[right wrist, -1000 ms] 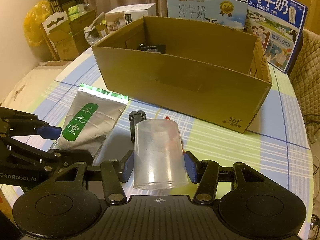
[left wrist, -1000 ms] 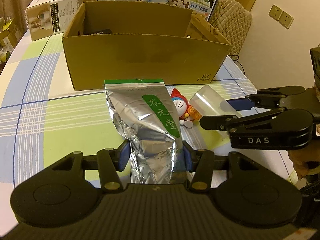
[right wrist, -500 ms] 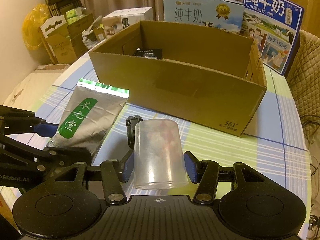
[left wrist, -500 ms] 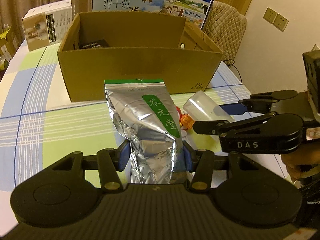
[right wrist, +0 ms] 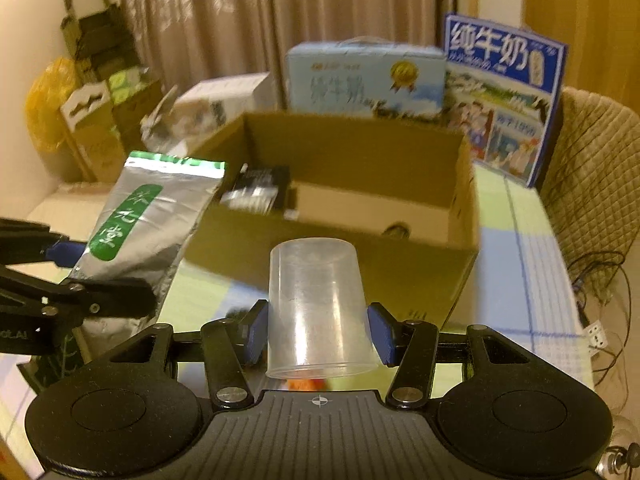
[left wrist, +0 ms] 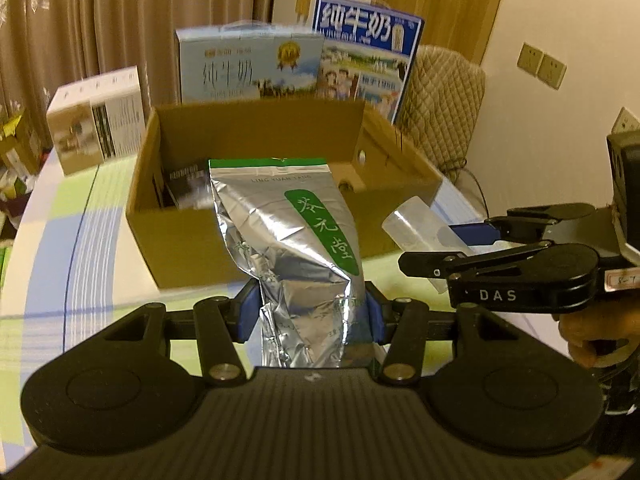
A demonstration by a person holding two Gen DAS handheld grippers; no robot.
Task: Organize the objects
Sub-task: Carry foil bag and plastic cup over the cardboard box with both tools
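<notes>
My left gripper (left wrist: 310, 312) is shut on a silver foil pouch (left wrist: 292, 240) with a green label and holds it upright in the air, in front of the open cardboard box (left wrist: 192, 248). My right gripper (right wrist: 318, 334) is shut on a clear plastic cup (right wrist: 316, 304), held upside down above the table before the same box (right wrist: 400, 276). The pouch also shows in the right wrist view (right wrist: 140, 232), and the cup in the left wrist view (left wrist: 416, 228). A black packet (right wrist: 260, 188) lies inside the box.
Two blue milk cartons (left wrist: 248, 64) (right wrist: 504, 96) stand behind the box. A white box (left wrist: 96, 120) stands at the back left. A quilted chair (right wrist: 592, 168) is to the right. The table (left wrist: 60, 240) has a checked cloth. Something orange (right wrist: 306, 384) shows under the cup.
Both grippers have lifted and moved toward the box with the pouch and the cup. The box looks closer and its inside shows more. The toys on the table have dropped out of view.
</notes>
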